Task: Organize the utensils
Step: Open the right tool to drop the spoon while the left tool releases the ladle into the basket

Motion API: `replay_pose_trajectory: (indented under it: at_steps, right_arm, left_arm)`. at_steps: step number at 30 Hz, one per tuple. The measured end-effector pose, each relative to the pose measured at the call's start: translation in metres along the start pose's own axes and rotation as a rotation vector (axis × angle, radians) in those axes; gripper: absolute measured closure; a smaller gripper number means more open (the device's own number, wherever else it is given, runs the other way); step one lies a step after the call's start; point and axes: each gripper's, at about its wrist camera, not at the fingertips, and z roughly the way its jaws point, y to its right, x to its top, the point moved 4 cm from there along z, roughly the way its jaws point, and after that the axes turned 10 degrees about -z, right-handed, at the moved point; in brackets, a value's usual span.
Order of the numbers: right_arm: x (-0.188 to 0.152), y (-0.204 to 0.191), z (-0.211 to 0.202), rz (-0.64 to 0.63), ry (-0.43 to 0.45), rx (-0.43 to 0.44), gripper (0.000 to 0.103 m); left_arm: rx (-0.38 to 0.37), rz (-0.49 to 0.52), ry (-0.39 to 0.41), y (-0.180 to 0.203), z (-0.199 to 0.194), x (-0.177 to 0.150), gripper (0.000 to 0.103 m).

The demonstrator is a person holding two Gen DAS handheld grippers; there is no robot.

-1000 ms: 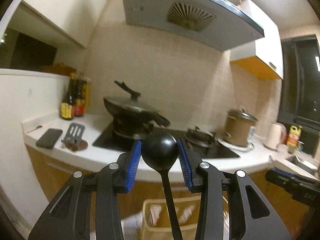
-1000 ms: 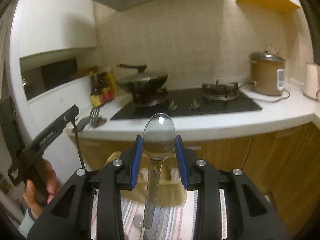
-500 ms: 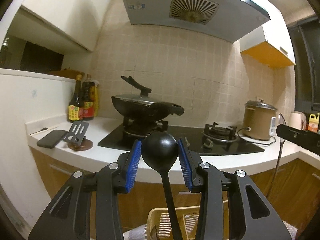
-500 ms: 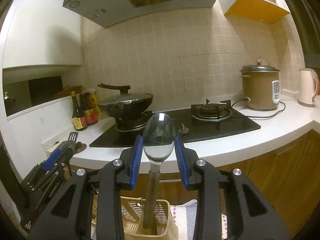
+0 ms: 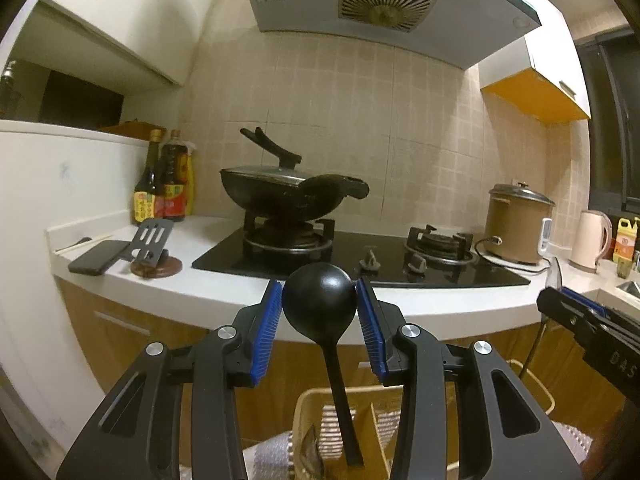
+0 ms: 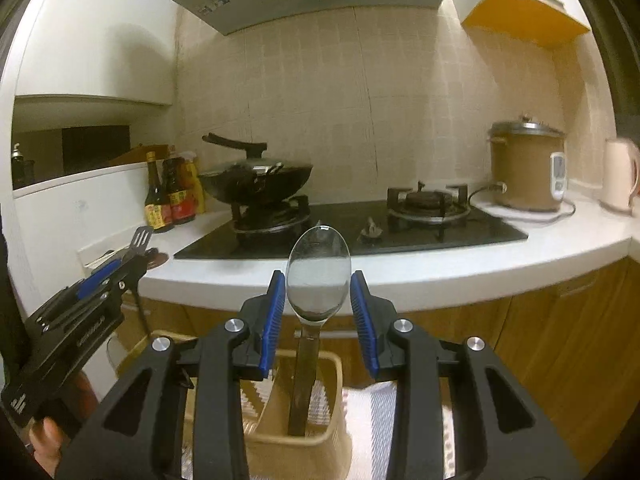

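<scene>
In my left view, my left gripper [image 5: 319, 312] pinches the black ladle [image 5: 319, 300] by its bowl at frame centre, light and stiff, handle hanging into the basket [image 5: 308, 400] below. In my right view, my right gripper [image 6: 318, 300] clamps the steel spoon [image 6: 319, 276] by its slick bowl at centre, handle seemingly inside the same basket; the necks would grip better.

On my white counter [image 5: 224, 280] a lidded black wok [image 5: 280, 194] sat on the black glass hob [image 5: 360, 258]. Dark sauce bottles [image 5: 162, 184] stood left of it, a brown rice cooker [image 5: 518, 224] and pale kettle [image 5: 592, 240] to the right.
</scene>
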Motion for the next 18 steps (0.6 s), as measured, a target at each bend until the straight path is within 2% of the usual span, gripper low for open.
replay_pose_trajectory:
  at_steps: [3, 5, 7, 8, 13, 18]
  right_arm:
    - [-0.009, -0.002, -0.007, -0.004, -0.034, 0.03, 0.072]
    - [-0.012, -0.003, -0.013, -0.005, -0.054, 0.051, 0.068]
    - [-0.013, -0.003, -0.024, -0.003, -0.052, 0.049, 0.052]
    - [-0.012, -0.003, -0.028, -0.002, -0.053, 0.05, 0.051]
    - [-0.011, -0.006, -0.054, -0.016, -0.094, 0.044, 0.051]
    - [-0.019, -0.014, -0.073, -0.04, -0.22, 0.052, 0.051]
  left_arm:
    - [-0.016, -0.009, -0.027, -0.005, -0.005, -0.002, 0.063]
    - [-0.028, -0.025, -0.04, -0.009, -0.011, 0.0, 0.062]
    - [-0.032, -0.034, -0.05, -0.013, -0.018, 0.003, 0.061]
    - [-0.039, -0.041, -0.054, -0.016, -0.024, 0.005, 0.06]
    - [-0.068, -0.065, -0.102, -0.028, -0.051, 0.015, 0.059]
    - [-0.099, -0.061, -0.216, -0.037, -0.079, 0.015, 0.059]
